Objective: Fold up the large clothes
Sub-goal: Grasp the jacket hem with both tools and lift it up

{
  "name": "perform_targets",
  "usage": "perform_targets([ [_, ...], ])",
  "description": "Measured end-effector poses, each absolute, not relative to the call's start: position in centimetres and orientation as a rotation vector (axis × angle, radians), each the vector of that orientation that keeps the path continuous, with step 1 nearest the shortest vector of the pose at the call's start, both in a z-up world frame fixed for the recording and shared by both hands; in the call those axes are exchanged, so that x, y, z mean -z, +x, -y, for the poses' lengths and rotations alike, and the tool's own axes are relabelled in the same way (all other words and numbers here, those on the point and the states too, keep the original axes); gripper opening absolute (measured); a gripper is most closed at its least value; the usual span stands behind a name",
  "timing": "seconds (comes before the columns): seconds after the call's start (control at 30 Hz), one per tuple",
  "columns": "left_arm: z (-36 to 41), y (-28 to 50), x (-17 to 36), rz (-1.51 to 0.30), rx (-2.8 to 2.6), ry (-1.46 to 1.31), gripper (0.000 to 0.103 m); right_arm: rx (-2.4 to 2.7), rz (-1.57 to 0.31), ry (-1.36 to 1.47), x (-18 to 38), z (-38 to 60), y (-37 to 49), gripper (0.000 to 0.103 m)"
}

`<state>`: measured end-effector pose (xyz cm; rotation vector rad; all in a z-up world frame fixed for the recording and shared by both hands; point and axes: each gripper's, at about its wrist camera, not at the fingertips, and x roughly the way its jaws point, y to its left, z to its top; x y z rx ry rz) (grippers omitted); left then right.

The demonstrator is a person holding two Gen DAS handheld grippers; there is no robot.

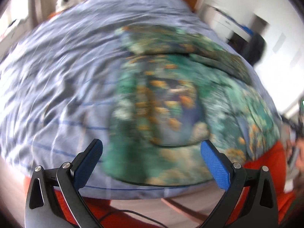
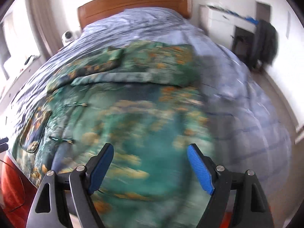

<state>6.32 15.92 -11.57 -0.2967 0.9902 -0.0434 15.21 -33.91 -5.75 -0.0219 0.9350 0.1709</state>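
A large green garment with an orange and cream floral print (image 1: 171, 102) lies spread on a bed with a pale blue striped cover (image 1: 57, 87). Its far part is folded over toward me (image 1: 180, 43). My left gripper (image 1: 152, 150) is open and empty, above the garment's near left edge. In the right wrist view the same garment (image 2: 133, 114) fills the middle, with a pocket (image 2: 34, 125) at the left. My right gripper (image 2: 150, 153) is open and empty above the garment's near part. Both views are blurred by motion.
A wooden headboard (image 2: 133, 1) stands at the far end of the bed. A white cabinet (image 2: 228, 22) and a dark hanging garment (image 2: 266, 39) are at the far right. A red-orange sheet (image 2: 13, 186) shows at the bed's near edge. A white round object (image 2: 67, 36) sits far left.
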Motion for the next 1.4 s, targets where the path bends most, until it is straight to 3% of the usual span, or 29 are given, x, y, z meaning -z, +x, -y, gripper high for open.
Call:
perform_targets([
  [0.23, -18.0, 9.3, 17.6, -1.105, 0.064, -0.408, 0.102, -0.16, -1.102, 0.086, 7.1, 42.6, 15.1, 0.082],
  [0.47, -15.4, 9.3, 17.7, -1.116, 0.165, -0.387, 0.1, -0.326, -1.212, 0.147, 10.5, 42.3, 16.2, 0.083],
  [0.5, -15.2, 9.2, 17.6, -1.122, 0.164, -0.376, 0.09, -0.338, -1.233, 0.148, 10.8, 41.9, 16.5, 0.083],
  [0.53, -14.7, 8.8, 17.3, -1.138, 0.164, -0.346, 0.073, -0.355, -1.236, 0.158, 10.6, 41.5, 16.4, 0.08],
  [0.57, -14.4, 8.6, 17.1, -1.15, 0.153, -0.32, 0.066, -0.404, -1.237, 0.174, 10.3, 41.0, 16.3, 0.074],
  [0.63, -14.4, 8.5, 16.8, -1.168, 0.141, -0.32, 0.027, -0.437, -1.247, 0.134, 9.8, 39.8, 15.9, 0.026],
  [0.73, -15.5, 8.6, 16.2, -1.181, 0.128, -0.43, 0.01, -0.446, -1.251, 0.144, 9.1, 39.0, 16.0, 0.015],
  [1.03, -17.5, 6.7, 10.0, -1.057, 0.18, -0.525, 0.008, -0.537, -1.113, 0.203, 1.9, 37.0, 16.3, 0.013],
  [1.4, -17.9, 3.7, 8.1, -1.075, 0.166, -0.546, 0.008, -0.6, -1.133, 0.356, 0.6, 38.8, 13.6, 0.013],
])
